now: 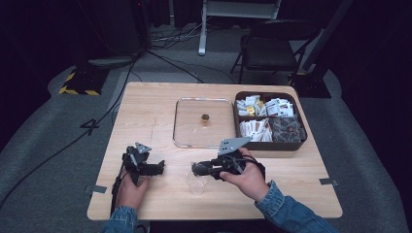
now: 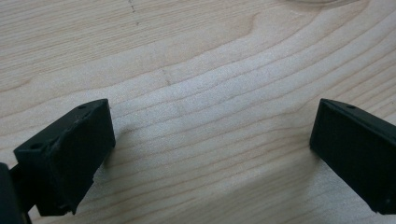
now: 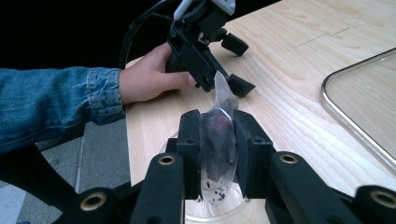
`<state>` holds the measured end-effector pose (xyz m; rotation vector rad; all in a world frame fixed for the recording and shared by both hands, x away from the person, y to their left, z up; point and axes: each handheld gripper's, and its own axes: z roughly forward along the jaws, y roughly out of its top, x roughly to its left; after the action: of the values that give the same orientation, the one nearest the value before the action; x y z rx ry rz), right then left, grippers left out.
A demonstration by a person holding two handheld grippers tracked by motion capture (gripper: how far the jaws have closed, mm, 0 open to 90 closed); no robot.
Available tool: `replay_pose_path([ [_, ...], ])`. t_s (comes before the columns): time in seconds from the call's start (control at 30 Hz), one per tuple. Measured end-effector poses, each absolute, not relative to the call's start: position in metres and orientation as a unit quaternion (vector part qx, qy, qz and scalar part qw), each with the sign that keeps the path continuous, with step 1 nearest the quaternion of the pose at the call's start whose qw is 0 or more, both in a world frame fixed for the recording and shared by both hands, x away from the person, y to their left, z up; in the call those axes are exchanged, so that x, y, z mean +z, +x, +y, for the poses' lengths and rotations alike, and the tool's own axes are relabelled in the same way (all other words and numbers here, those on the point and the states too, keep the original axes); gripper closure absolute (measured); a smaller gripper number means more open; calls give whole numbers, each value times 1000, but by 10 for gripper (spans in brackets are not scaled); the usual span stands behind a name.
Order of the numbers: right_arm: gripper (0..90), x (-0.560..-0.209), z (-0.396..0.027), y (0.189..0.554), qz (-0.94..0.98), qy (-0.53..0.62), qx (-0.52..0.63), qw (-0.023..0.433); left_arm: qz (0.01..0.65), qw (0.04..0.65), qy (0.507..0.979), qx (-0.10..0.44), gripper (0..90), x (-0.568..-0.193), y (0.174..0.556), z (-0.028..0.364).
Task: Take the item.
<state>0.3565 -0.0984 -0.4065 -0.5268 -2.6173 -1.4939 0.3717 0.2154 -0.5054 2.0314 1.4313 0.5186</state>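
My right gripper (image 1: 197, 169) (image 3: 218, 120) is shut on a small clear sachet (image 3: 217, 149) with dark bits inside. It hangs just over a clear plastic cup (image 1: 197, 185) (image 3: 212, 212) near the table's front edge, and a few dark specks lie in the cup. My left gripper (image 1: 159, 168) (image 2: 212, 140) rests low over bare wood to the left of the cup, its jaws wide apart with nothing between them. In the right gripper view the left gripper (image 3: 238, 65) shows beyond the sachet, held by a hand in a denim sleeve.
A clear glass lid (image 1: 182, 124) with a small brass knob (image 1: 205, 118) lies flat mid-table. At the right stands a dark divided box (image 1: 300, 143) with several packets and sachets. A folding chair (image 1: 269, 48) and cables are on the floor behind the table.
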Motion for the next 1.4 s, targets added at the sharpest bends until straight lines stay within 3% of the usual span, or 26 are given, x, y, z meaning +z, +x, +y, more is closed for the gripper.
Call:
replay_pose_path([
  [0.37, 732, -418, -90, 352, -868, -160, -468, 52, 539, 297, 764, 195, 3, -505, 372, 215],
  [0.57, 524, -420, -89, 352, -862, -159, -478, 52, 539, 297, 764, 195, 3, -505, 372, 215],
  [0.83, 419, -413, -94, 353, -855, -160, -491, 40, 539, 297, 764, 195, 3, -505, 372, 215],
  [1.4, 379, -382, -136, 359, -844, -175, -506, -9, 538, 298, 764, 195, 3, -505, 372, 215],
])
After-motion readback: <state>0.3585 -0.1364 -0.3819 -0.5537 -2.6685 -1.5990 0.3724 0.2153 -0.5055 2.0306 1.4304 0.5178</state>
